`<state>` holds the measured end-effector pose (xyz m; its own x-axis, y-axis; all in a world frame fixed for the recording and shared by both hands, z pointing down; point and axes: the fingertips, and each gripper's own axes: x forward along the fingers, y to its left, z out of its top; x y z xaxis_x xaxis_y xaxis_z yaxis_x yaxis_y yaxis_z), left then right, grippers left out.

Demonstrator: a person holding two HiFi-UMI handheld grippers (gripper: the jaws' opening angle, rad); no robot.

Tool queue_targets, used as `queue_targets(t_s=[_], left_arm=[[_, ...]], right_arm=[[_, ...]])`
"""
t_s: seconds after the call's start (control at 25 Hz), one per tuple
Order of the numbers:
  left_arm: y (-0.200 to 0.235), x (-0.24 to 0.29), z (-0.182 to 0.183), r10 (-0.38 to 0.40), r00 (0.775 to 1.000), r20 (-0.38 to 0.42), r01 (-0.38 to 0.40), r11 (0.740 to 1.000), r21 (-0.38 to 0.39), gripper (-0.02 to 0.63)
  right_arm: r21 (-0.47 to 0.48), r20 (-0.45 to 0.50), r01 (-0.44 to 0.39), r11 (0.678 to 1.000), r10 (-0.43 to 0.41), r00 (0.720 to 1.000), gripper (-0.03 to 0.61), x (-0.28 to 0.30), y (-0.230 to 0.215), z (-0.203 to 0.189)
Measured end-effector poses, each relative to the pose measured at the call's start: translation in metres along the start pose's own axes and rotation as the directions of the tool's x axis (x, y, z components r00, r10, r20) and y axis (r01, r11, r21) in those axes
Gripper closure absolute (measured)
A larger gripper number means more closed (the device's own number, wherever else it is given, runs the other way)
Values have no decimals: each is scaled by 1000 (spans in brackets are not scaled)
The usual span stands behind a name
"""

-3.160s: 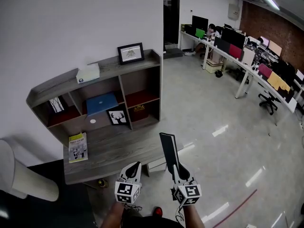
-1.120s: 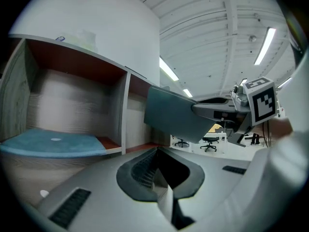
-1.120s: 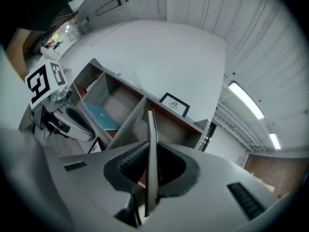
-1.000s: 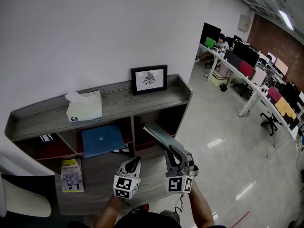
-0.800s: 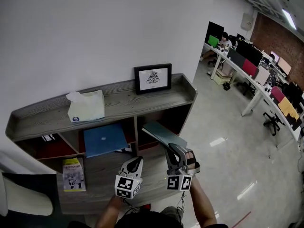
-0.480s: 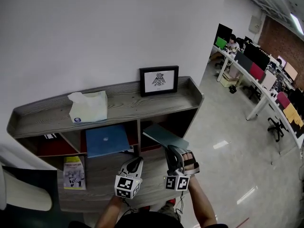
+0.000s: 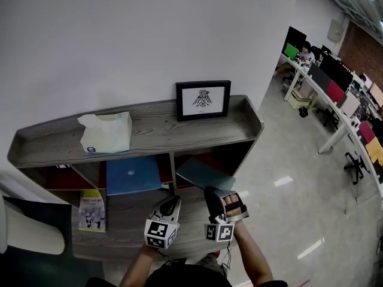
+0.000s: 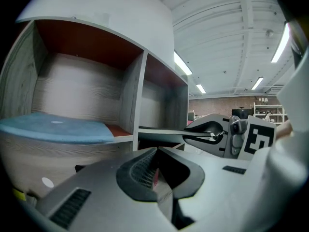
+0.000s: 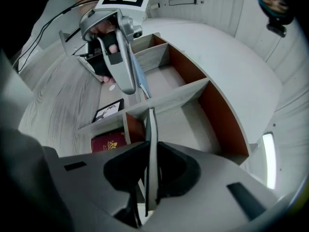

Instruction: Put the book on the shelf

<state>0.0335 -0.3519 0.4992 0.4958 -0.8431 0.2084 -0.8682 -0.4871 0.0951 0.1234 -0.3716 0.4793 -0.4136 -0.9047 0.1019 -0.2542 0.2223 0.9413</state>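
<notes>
One second has brought the book [image 7: 203,173] from tilted to flat and lower, its far edge at the mouth of the right-hand compartment of the shelf [image 7: 155,127]. The right tongs [image 7: 210,195] clamp its near edge, while the left tongs [image 7: 170,203] hang closed and empty. Sliding it in looks next.

- Shelf [image 7: 149,130]: grey wood grain (red-brown inside the compartments).
- Book [image 7: 203,173]: dull teal.
- Flat pad [image 7: 133,173]: blue.
- Booklet [image 7: 91,210]: yellow.
- Picture frame [image 7: 203,99]: black.
- Tissue box [image 7: 106,133]: pale green.

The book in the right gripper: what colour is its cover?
The book is a dark, greyish teal; the head view shows it best.
</notes>
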Motion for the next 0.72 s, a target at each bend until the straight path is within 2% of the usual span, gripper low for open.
queue_targets(t_s=[0.32,0.52,0.72], left_arm=[[-1,3,-8,16,1000,-25,-16,1000,-2,607],[-5,4,-13,15,999,-38,-15,1000,-2,607],[-8,0,-16,15,999,-47,-15,1000,0,607]], right_arm=[[-18,17,-23,1000,23,1000,502,2,24,-8],[-10,9,-66,998,66,998,499,2,42,-12],[-3,6,-52,999,52,999,482,3,42,-12]])
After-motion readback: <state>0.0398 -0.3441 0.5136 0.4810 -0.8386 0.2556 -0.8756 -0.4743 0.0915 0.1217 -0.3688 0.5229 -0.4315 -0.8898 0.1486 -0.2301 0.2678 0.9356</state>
